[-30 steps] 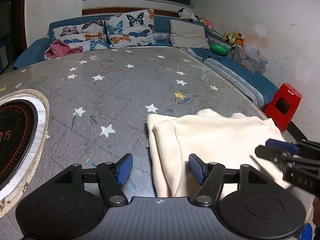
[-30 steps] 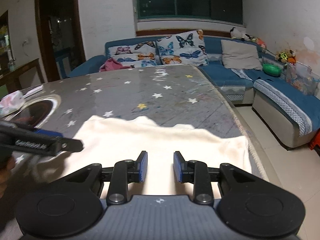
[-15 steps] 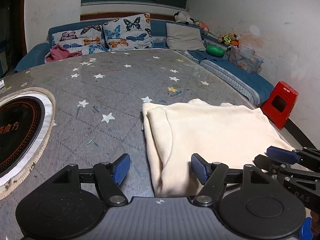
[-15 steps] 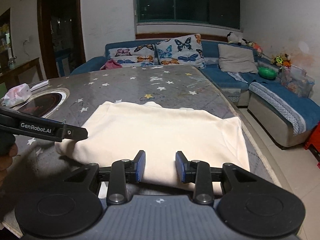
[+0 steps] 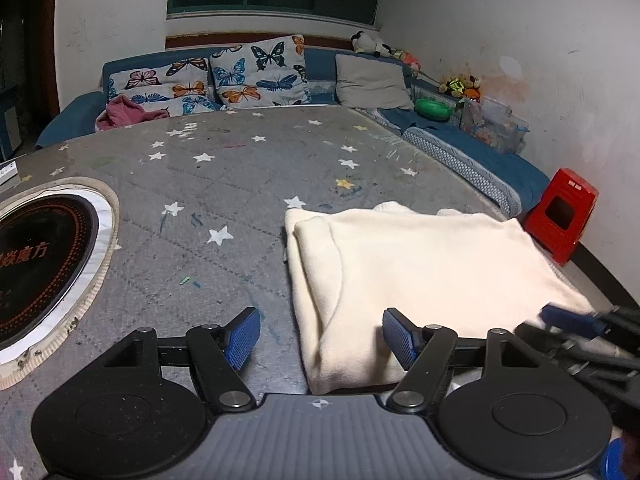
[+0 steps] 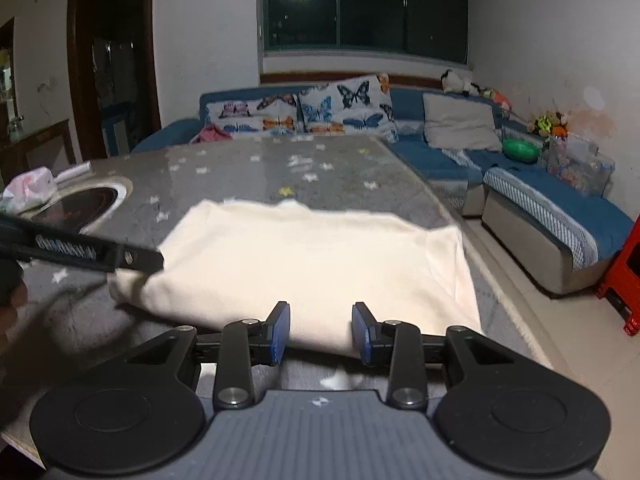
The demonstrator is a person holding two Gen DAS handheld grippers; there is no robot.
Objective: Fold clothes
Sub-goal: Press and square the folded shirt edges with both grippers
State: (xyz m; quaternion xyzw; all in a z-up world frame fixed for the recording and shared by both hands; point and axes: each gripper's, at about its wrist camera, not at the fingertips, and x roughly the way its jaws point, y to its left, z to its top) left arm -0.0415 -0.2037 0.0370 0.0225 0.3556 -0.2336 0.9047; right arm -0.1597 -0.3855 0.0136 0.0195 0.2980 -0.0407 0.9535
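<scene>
Cream garment (image 5: 432, 264), folded into a rough rectangle with a doubled fold running down its left edge, is lying flat on the grey star-printed tabletop (image 5: 224, 184), near the table's right-hand edge. Left gripper (image 5: 322, 338) is hovering low over the table at the garment's near left corner, its jaws standing wide with nothing between them; one blue pad (image 5: 242, 336) is sitting over bare tabletop and the other over the cloth. Right gripper (image 6: 320, 332) is hanging at the garment's near edge, its jaws parted moderately, narrower than the left pair, and gripping nothing; in the left wrist view it is showing as a blurred dark shape at the garment's near right corner. A round black inset plate (image 5: 36, 264) with orange lettering, ringed in white, is occupying the table's left side. A blue corner sofa (image 6: 532, 208) is wrapping the far and right sides of the table, carrying butterfly-print cushions (image 5: 260, 72), a plain grey cushion (image 5: 372, 82), a crumpled pink cloth (image 5: 126, 112), a green bowl-like item (image 5: 434, 109) and soft toys (image 5: 374, 46). A red plastic stool (image 5: 562, 214) is standing on the floor beside the sofa's end. A dark window (image 6: 364, 8) is reflecting a ceiling lamp.
</scene>
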